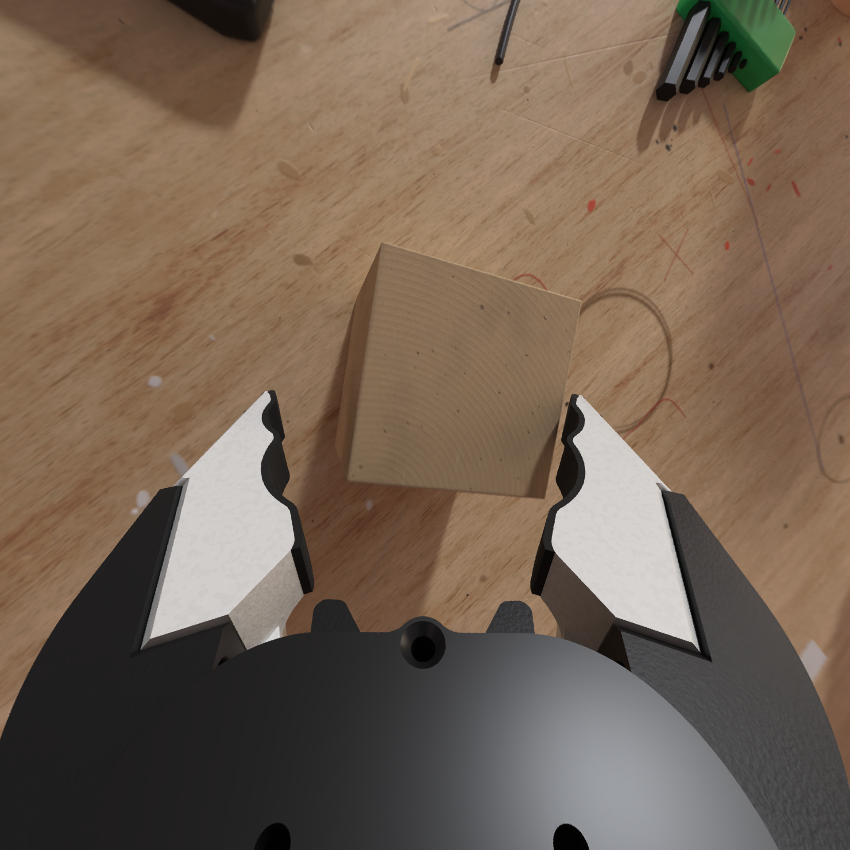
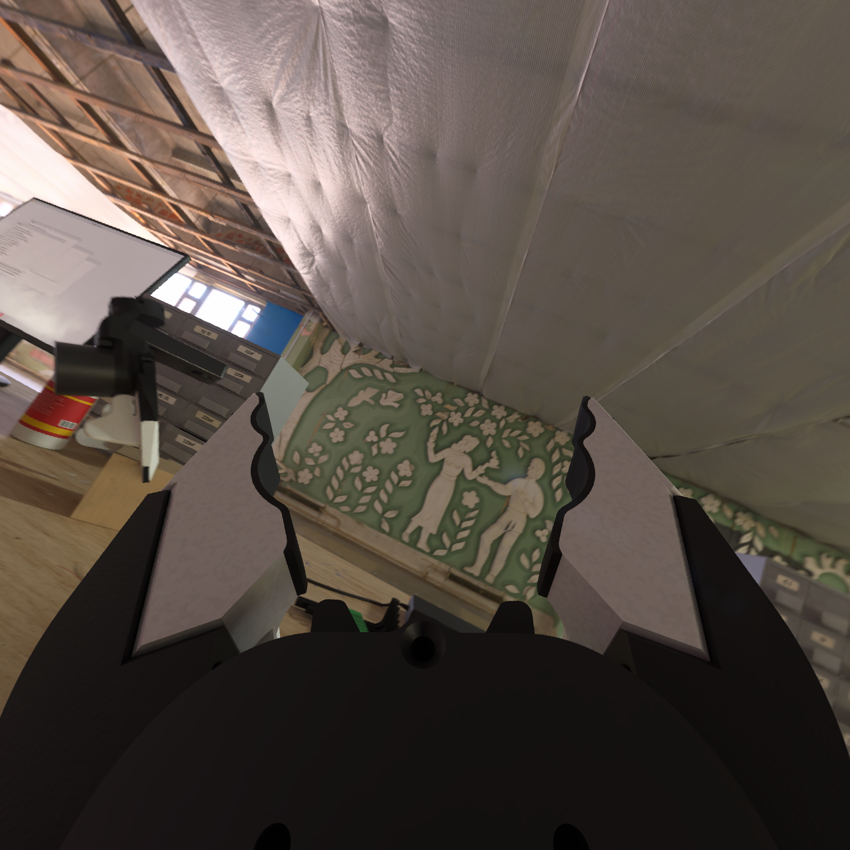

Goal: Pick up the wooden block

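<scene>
Left tool (image 1: 422, 400) points steeply down at the counter (image 1: 161, 257), fingers spread wide, released, nothing between the pads. Wooden block (image 1: 460, 372) sits on the counter just ahead of the fingertips, end grain face up, rotated a bit against the finger line. Its near edge lies between the two tips in view; right fingertip (image 1: 577, 414) looks just beside the block's right edge, left fingertip (image 1: 271, 409) stands clearly off the left edge. Contact cannot be told; the block's shadow falls on the counter below its near edge.

Far side of the counter: green holder of black hex keys (image 1: 731, 46) top right, a thin black rod (image 1: 506, 32) near top centre, a dark box corner (image 1: 225, 16) top left. Counter is scratched wood with red marks and white specks.

Right tool (image 2: 422, 404) is tilted upward and rolled, aimed away from the counter toward a green wall relief (image 2: 414, 460) and white quilted sheeting (image 2: 506, 184). Its fingers are also spread, released, holding nothing. From this view the left tool shows farther off at left, angled downward over the wood surface, one white finger (image 2: 149, 444) visible. Behind it a white screen (image 2: 78, 262), a red and white tub (image 2: 55, 414), grey drawer cabinets (image 2: 207, 368).
</scene>
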{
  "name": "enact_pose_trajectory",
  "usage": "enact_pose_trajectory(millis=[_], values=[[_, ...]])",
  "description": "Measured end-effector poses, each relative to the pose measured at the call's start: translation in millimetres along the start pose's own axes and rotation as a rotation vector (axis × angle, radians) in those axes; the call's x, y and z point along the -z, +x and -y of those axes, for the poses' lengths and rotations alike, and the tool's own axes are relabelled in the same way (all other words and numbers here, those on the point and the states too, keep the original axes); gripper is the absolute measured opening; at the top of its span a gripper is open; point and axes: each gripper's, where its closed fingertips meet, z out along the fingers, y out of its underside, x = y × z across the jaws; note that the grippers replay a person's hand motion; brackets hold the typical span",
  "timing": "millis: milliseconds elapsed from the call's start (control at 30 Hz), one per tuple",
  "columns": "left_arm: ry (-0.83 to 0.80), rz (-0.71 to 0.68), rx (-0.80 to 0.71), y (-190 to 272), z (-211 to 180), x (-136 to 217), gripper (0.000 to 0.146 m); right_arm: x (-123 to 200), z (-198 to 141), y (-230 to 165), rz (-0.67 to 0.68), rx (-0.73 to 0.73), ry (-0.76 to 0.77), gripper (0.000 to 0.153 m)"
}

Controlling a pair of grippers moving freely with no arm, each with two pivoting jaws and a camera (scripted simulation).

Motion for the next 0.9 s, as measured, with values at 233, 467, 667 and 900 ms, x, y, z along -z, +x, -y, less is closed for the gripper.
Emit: enact_pose_trajectory(millis=[233, 467, 667, 900], values=[[-0.071, -0.095, 0.029, 7.2, 0.6, -10.7, 0.115, 0.5, -6.7, -1.7, 0.012, -0.004, -0.024, 0.128], [-0.1, -0.012, -0.11, 8.9, -4.1, -11.1, 0.099, -2.1, -23.2, -23.6, 0.107, 0.1, -0.12, 0.127], [0.247, 0.077, -0.275, 11.8, 20.8, 38.2, 0.098, -2.2, -31.5, -26.6, 0.137, -0.008, -0.148, 0.128], [1.077, 0.102, -0.477, 99.8, 39.9, 174.1, 0.098, 1.5, -17.3, -7.6, 0.084, -0.275, -0.023, 0.124]])
